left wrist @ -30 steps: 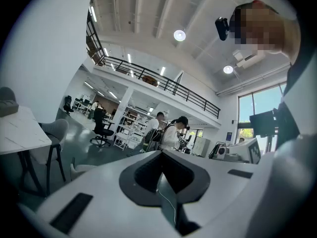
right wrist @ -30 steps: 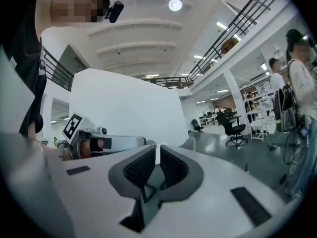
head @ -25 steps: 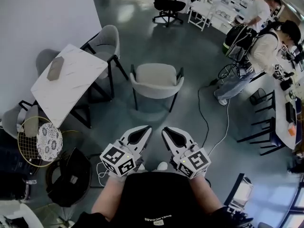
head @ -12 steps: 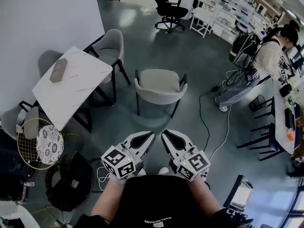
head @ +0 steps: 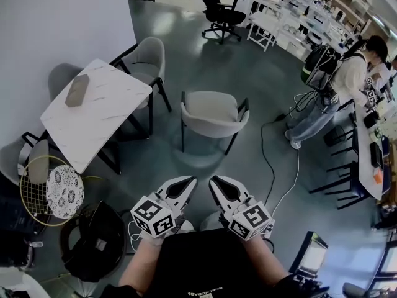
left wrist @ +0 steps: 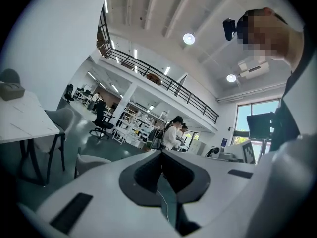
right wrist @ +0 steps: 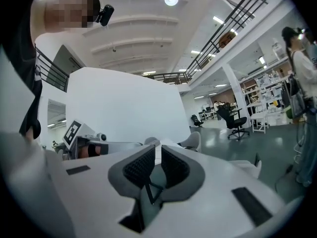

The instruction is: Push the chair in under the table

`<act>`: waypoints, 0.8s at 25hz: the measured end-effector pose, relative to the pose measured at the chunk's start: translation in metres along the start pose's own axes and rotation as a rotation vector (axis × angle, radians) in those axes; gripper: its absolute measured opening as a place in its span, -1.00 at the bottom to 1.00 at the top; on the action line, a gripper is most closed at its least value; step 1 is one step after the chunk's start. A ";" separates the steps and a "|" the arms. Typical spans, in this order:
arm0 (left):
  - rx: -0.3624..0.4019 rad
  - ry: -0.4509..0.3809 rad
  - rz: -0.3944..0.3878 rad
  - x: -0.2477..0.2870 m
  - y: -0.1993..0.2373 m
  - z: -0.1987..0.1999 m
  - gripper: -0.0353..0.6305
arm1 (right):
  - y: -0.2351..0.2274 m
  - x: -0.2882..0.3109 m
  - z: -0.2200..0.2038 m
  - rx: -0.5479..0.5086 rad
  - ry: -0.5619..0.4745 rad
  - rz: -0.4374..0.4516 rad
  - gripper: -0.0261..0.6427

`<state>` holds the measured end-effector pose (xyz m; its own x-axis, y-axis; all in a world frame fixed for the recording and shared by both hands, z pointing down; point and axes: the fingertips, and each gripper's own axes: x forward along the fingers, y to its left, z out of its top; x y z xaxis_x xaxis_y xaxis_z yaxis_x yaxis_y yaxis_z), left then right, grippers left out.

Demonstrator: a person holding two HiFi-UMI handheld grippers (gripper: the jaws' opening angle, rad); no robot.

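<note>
Four grey chairs (head: 214, 112) are counted. One white table (head: 105, 107) and one tan box (head: 75, 90) are noted. Two grippers are recorded: left gripper (head: 190, 180), right gripper (head: 213, 180).

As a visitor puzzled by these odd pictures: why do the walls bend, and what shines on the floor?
Head view: the wide lens bows the wall; light glares on the glossy floor; the grey chair casts a soft shadow. Left gripper view and right gripper view: round fisheye frames with black corners.
</note>
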<state>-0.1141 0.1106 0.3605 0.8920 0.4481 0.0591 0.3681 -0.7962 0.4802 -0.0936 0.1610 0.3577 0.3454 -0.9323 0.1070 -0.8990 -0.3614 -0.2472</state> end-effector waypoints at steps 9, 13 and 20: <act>-0.020 0.009 0.041 -0.001 0.036 0.004 -0.88 | -0.015 0.024 -0.005 0.029 0.002 -0.027 -0.80; -0.011 0.017 0.064 0.008 0.048 0.005 -0.88 | -0.029 0.031 -0.002 0.029 0.001 -0.035 -0.80; -0.027 0.038 0.060 0.043 0.067 0.007 -0.88 | -0.070 0.047 0.000 0.049 0.010 -0.050 -0.80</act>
<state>-0.0496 0.0736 0.3895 0.9015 0.4153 0.1216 0.3065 -0.8112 0.4980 -0.0151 0.1427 0.3801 0.3863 -0.9131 0.1301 -0.8665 -0.4076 -0.2881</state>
